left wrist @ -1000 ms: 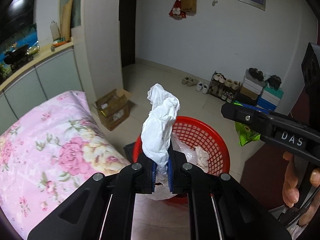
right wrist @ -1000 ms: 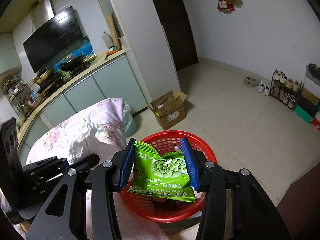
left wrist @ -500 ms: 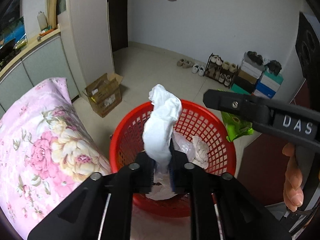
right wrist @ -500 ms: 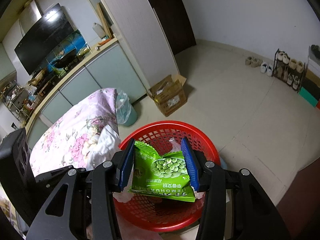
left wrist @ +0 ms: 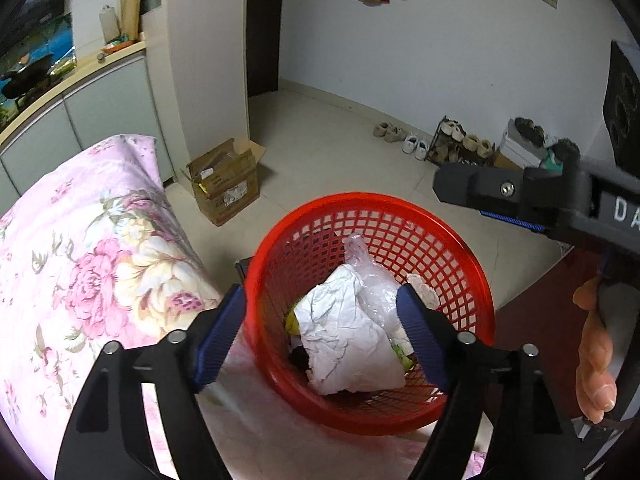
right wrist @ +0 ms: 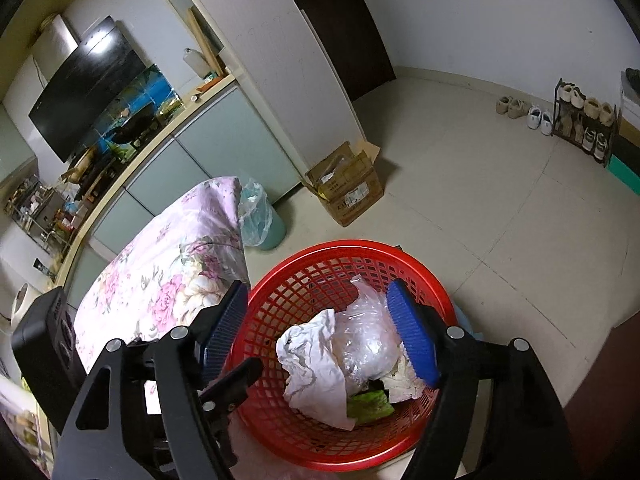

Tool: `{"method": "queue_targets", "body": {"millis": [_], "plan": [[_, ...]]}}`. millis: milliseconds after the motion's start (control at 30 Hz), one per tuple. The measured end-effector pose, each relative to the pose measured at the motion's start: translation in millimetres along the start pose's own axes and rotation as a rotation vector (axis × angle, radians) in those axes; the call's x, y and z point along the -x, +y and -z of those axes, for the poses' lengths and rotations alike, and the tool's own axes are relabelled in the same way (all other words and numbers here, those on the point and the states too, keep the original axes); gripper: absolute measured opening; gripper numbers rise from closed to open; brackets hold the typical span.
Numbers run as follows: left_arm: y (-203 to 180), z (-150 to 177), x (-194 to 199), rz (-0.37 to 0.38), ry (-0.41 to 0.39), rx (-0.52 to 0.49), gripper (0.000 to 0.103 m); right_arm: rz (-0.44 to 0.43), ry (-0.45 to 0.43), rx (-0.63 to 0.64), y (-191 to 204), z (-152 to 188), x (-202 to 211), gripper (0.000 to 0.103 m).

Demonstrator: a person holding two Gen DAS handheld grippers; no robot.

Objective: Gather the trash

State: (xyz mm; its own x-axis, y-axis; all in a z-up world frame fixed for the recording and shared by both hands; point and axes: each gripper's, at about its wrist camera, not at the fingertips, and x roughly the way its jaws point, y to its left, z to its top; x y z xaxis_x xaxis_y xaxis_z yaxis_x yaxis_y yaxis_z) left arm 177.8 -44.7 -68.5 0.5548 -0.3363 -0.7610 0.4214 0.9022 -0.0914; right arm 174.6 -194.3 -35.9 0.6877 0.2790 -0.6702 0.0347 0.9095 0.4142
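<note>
Both grippers hang above the red mesh basket [left wrist: 472, 280], each with its jaws spread wide and gripping nothing. The left gripper [left wrist: 322, 328] has just been opening its jaws, and no thing sits between the blue pads; the crumpled white tissue [left wrist: 344, 332] lies below them in the basket, on top of the other rubbish. The right gripper [right wrist: 316, 332] has likewise just been opening, and its jaws are empty too. The green snack packet [right wrist: 370, 402] lies in the basket, mostly hidden under the tissue and a clear plastic bag [right wrist: 366, 340] (only a green edge shows in the right wrist view). From the left wrist view the right gripper's finger reaches over the far rim of the basket, with the person's hand [left wrist: 596, 360] on its grip. The basket stands just beside a pink floral quilt [left wrist: 80, 264]. On the tiled floor beyond stands an open cardboard box [left wrist: 224, 192].
</note>
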Motion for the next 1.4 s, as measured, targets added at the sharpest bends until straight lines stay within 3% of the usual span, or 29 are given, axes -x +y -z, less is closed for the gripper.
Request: {"method": "queue_targets", "body": {"millis": [300,433,833,1133,1400], "plan": [[13,5,18,-0.060,-0.032,0.024,0.083,0.014,-0.021,0.030,6,0,7,0.070],[17,9,28,-0.101,-0.051,0.031,0.086,0.043,-0.058,0.045,9,2,16,0.079],[20,26,79,-0.237,-0.140,0.047,0.089,0.098,-0.152,0.135,29,22,52,0.089],[26,52,134,-0.375,-0.248,0.101,0.089,0.126,-0.254,0.250,59,66,92,0.091],[27,90,174,-0.480,-0.324,0.134,0.092,0.098,-0.286,0.316,82,113,104,0.092]]}}
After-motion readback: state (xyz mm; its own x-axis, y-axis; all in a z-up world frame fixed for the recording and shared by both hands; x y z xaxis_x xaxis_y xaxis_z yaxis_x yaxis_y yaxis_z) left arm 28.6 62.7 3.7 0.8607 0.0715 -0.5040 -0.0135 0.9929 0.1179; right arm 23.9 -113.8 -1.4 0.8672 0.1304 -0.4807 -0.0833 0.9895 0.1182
